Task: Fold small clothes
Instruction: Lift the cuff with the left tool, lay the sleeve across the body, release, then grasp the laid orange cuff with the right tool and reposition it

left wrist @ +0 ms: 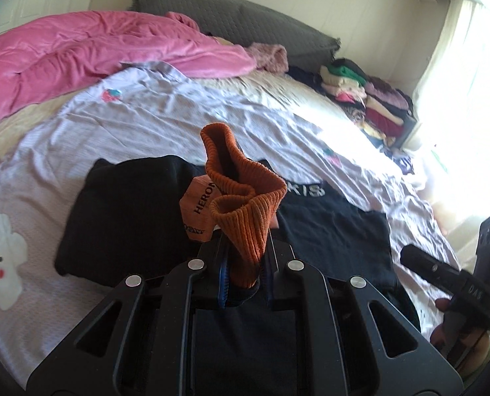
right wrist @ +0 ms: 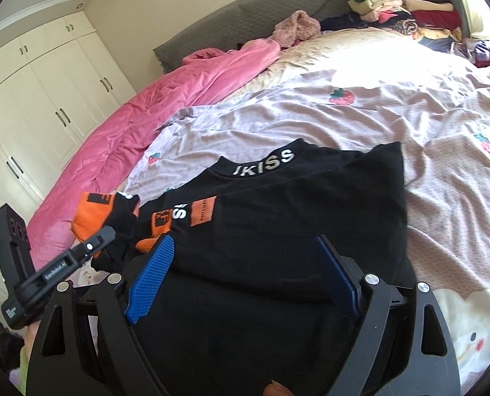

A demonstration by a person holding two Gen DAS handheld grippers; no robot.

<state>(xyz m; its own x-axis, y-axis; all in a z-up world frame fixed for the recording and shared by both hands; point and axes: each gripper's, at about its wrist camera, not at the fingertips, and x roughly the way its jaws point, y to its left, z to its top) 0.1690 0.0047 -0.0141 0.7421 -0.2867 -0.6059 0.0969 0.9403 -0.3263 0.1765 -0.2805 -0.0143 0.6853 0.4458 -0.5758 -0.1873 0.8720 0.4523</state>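
Left claw (left wrist: 245, 283) clamped on the orange cuff (left wrist: 241, 204) of the black shirt (right wrist: 278, 217), sleeve lifted above the bed (left wrist: 146, 115). Right claw (right wrist: 245, 277) spread wide, holding nothing, hovering over the shirt's lower half. Shirt lies flat, collar toward the pillow end.

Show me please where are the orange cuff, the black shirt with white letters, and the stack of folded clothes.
orange cuff (left wrist: 241, 198), left wrist view, on its ribbed knit.
black shirt (right wrist: 294, 217), right wrist view, on the chest below the collar.
stack of folded clothes (left wrist: 367, 99), left wrist view, on the pile's middle.
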